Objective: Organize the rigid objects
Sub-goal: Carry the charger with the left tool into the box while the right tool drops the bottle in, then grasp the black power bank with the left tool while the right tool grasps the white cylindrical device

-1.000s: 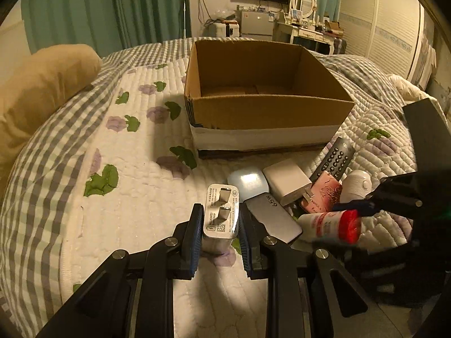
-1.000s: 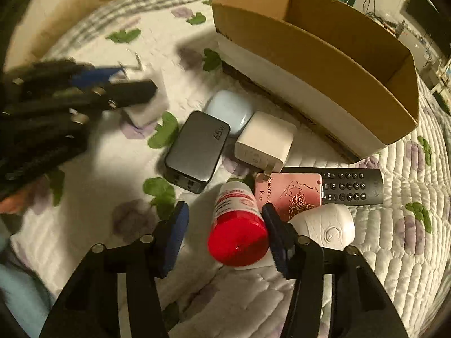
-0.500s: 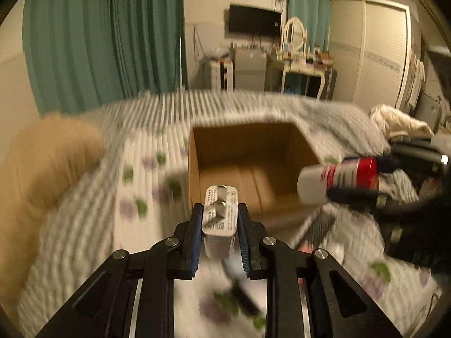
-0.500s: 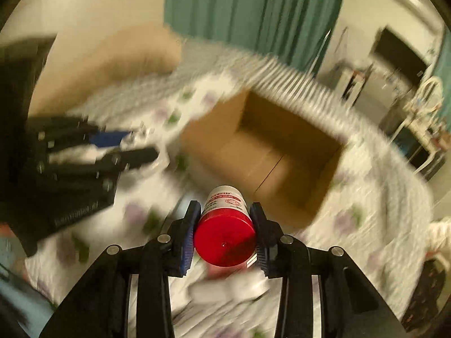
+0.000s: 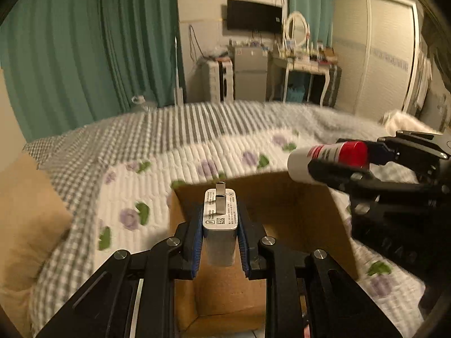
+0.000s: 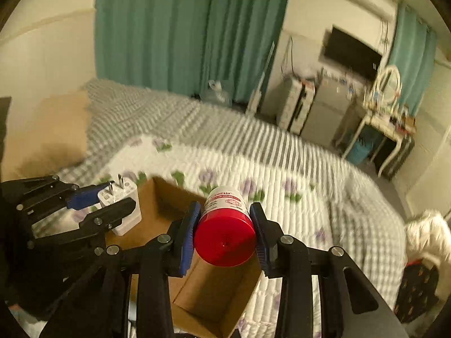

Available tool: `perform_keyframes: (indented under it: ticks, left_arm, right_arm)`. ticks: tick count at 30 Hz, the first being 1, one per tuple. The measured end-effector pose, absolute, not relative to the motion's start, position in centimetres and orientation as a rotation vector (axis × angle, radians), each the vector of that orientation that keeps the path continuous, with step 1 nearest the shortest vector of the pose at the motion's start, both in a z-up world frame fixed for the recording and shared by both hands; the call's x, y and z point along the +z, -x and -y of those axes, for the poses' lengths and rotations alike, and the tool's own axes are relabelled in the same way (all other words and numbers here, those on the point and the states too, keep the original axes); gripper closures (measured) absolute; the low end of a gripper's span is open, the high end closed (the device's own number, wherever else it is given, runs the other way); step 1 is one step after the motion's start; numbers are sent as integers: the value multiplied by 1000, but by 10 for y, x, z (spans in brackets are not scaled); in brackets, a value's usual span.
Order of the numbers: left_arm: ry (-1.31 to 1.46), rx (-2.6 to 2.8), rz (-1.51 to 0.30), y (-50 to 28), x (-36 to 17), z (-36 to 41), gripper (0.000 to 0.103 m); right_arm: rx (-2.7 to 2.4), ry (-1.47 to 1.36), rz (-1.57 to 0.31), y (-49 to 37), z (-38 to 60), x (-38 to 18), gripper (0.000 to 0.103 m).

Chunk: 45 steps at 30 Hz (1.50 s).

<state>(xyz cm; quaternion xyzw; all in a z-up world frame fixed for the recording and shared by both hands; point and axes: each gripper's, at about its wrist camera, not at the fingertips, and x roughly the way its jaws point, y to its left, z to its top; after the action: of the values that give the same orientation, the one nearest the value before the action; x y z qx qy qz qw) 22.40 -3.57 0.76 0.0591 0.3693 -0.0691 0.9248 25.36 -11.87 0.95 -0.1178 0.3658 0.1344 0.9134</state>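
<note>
In the left wrist view, the left gripper (image 5: 220,232) sits at lower centre with its blue-padded jaws clamped on a white wall charger (image 5: 220,222) (two flat prongs pointing away from the camera, a printed label on its top face). The charger hangs in the air over the open cardboard box (image 5: 304,214), which fills the lower middle of the frame and rests on the quilted bedspread (image 5: 157,174) with purple flowers and green leaves. At the right edge of the same view, the right gripper (image 5: 346,160) holds a white bottle with a red cap (image 5: 327,159) lying sideways, above the box's far right corner.

In the right wrist view, the right gripper (image 6: 225,233) is at lower centre, its pads pressed on both sides of the bottle just behind the cap (image 6: 224,236), which faces the camera. The box (image 6: 214,290) lies directly beneath it. At the left of this frame the left gripper (image 6: 111,201) carries the charger (image 6: 122,211) above the box's near-left corner. A tan pillow (image 6: 48,129) rests at the middle left, and teal curtains (image 6: 174,28) hang across the upper part of the frame.
</note>
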Motion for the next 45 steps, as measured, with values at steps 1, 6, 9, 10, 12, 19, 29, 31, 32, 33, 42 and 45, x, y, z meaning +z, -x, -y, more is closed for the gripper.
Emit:
perform_keyframes:
  ticks: [1,6,9,10,12,19,29,31,32,33,42,45]
  left_arm:
    - [-134,-140,-768,-225,-1,38,81]
    - [-116,-150,-838,-229,-39,42,81]
    - [-120,-157,-839,-227,-37,44,80]
    - [-117,-158,-831,-224,-33,45,78]
    - [-112,-142,-807,-220,-22,42,46]
    - [-130,-121,-747,-175,19,28,9]
    - [-137,-55,-775,-82,-14,13,0]
    - [-134,-31,-806,-68,-39,14,0]
    - [-126,-33,-821,-66,-46,15,0]
    - [-107,-46,-849,-61,-59,16,0]
    - [-27,-48,-1005,-63,-122,31,6]
    - [-26,-68,-1035,-69,-131,39,28]
  right_arm:
    - [274,233,-781,-257,122,-2,68]
    - [264,177,-844,-260,136,-46,68]
    - [260,157,-805,-255,142,-43,67]
    - [258,152,-790,-254,143,-38,66]
    - [235,147,-735,-250,148,-19,46]
    - [229,183,-616,-201,167,53,14]
    - [414,296,-751,-100,161,2,0]
    - [430,321,-796,-90,157,-23,0]
    - [436,339,-831,-85,155,-40,0]
    - [440,346,-853,-83,155,-52,0]
    - [438,320,-999,-90,166,-111,0]
    - [455,337,-1025,-92,161,-119,0]
